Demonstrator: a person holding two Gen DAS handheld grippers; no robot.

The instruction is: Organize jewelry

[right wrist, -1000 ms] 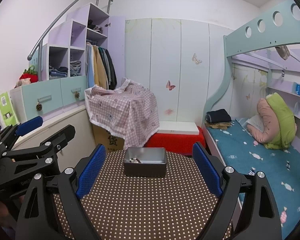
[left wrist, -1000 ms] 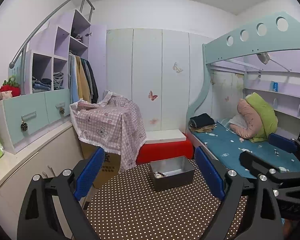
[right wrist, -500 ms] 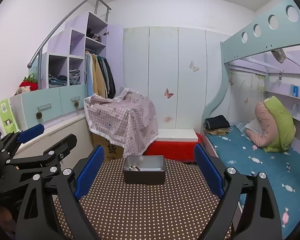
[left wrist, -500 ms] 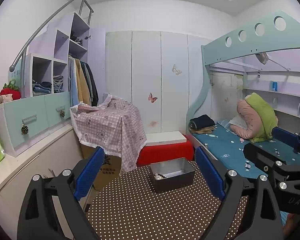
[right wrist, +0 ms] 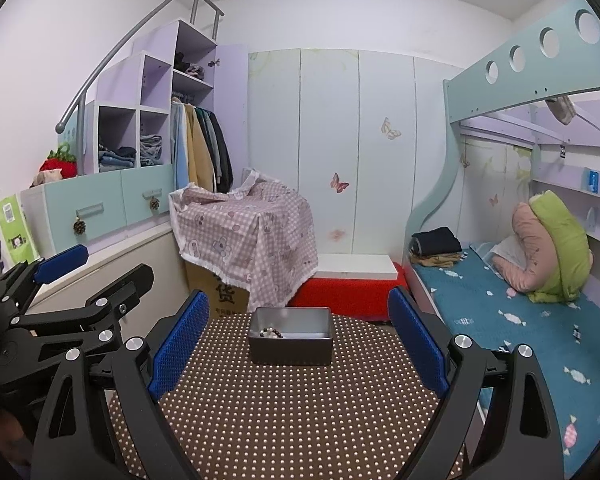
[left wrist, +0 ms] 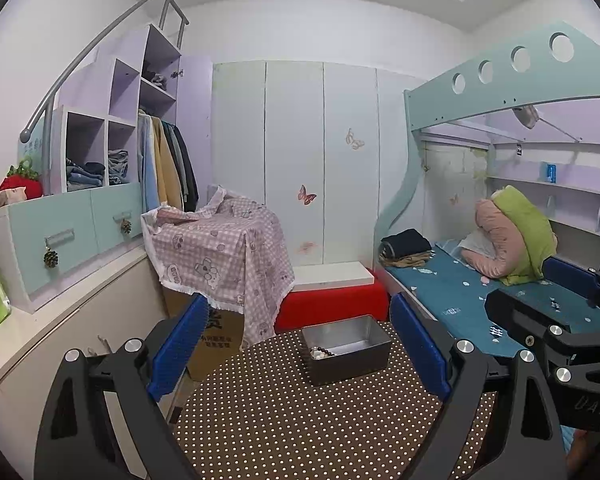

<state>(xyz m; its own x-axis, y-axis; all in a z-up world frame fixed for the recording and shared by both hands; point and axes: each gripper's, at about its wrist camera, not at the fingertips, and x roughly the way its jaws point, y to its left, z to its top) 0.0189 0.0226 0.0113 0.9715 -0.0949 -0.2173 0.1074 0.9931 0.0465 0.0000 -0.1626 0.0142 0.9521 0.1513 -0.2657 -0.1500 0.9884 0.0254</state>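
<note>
A grey metal tin (left wrist: 346, 350) (right wrist: 291, 340) stands at the far side of a round table with a brown dotted cloth (left wrist: 300, 412) (right wrist: 292, 408). Beaded jewelry (left wrist: 321, 352) (right wrist: 271, 333) lies inside the tin at its left. My left gripper (left wrist: 298, 354) is open, held above the near part of the table, nothing between its blue pads. My right gripper (right wrist: 298, 344) is open too, lined up with the tin and well short of it. Each gripper shows at the edge of the other's view: the right gripper (left wrist: 556, 308), the left gripper (right wrist: 72, 276).
Beyond the table are a red bench (right wrist: 344, 294) and a cardboard box under a pink checked cloth (right wrist: 246, 232). A bunk bed with a blue mattress (right wrist: 512, 320) runs along the right. A counter with drawers and shelves (left wrist: 60, 240) lines the left wall.
Both views have tilted up and pulled back slightly, so the tin sits lower and farther. Both grippers stay open and empty.
</note>
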